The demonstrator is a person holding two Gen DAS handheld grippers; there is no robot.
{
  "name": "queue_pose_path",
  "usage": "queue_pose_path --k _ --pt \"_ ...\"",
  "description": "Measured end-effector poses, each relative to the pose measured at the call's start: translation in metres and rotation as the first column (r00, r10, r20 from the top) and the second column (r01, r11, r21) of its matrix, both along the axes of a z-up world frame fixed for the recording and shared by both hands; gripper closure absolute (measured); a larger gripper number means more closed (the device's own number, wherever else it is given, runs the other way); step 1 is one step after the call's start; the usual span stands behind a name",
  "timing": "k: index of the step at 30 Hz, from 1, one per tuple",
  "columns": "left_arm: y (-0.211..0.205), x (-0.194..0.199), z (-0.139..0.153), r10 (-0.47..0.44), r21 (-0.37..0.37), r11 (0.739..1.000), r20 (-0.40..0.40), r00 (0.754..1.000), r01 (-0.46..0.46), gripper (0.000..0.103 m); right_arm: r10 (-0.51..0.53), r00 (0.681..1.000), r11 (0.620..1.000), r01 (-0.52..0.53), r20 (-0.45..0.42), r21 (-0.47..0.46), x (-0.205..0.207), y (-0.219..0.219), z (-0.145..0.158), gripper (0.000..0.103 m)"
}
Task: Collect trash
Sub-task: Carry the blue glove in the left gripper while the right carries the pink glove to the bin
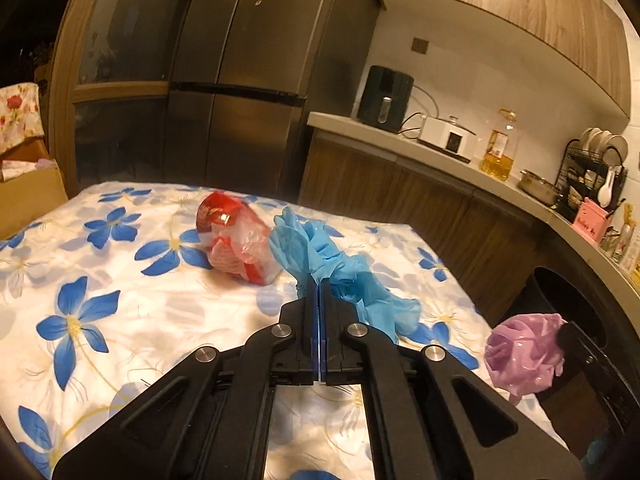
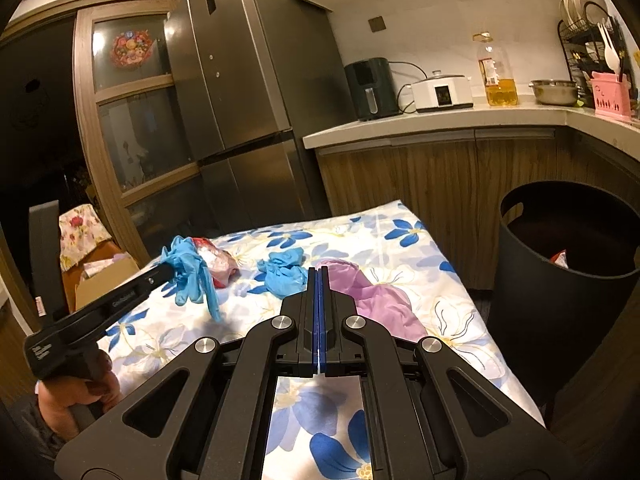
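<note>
My left gripper (image 1: 319,284) is shut on a crumpled blue glove (image 1: 308,248) and holds it just above the flowered tablecloth (image 1: 120,300). The right wrist view shows the same gripper (image 2: 170,268) with the glove (image 2: 192,276) dangling from it. A second blue glove (image 2: 282,272) lies on the cloth. Behind them rests a red and white plastic wrapper (image 1: 236,236). My right gripper (image 2: 319,274) is shut on a purple plastic bag (image 2: 380,296), which in the left wrist view hangs (image 1: 524,356) at the table's right edge.
A black bin (image 2: 568,248) stands on the floor right of the table, with some trash inside. Beyond the table are a steel fridge (image 1: 248,80) and a counter (image 2: 440,120) with appliances. A cardboard box (image 2: 104,276) sits at the left. A hand (image 2: 80,396) grips the left gripper's handle.
</note>
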State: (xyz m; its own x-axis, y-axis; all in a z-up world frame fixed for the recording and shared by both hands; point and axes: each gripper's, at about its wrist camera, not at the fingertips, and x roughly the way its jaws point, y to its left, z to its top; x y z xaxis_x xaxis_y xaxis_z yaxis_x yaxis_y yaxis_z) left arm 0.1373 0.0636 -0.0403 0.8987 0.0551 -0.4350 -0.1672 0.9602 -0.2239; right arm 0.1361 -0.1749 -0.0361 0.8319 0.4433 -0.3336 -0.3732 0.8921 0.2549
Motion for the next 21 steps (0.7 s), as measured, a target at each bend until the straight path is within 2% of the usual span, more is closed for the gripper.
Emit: queue_pose_path --k 6,13,21 --pt "-0.021 -0.007 0.016 -0.048 0.021 0.999 0.028 0.998 0.047 0.103 -0.012 0.999 1.000 0.012 0.029 0.008 -0.012 -0.010 0.013 0.103" --pt "-0.073 0.004 0.036 -0.147 0.069 0.987 0.051 0.988 0.144 0.103 -0.082 0.994 0.997 0.082 0.071 0.003 -0.017 -0.043 0.030 0.103" --pt "-0.154 0.036 0.059 -0.299 0.095 0.952 0.079 0.951 0.292 0.103 -0.234 0.965 0.972 0.235 0.120 0.012 -0.005 -0.107 0.049 0.103"
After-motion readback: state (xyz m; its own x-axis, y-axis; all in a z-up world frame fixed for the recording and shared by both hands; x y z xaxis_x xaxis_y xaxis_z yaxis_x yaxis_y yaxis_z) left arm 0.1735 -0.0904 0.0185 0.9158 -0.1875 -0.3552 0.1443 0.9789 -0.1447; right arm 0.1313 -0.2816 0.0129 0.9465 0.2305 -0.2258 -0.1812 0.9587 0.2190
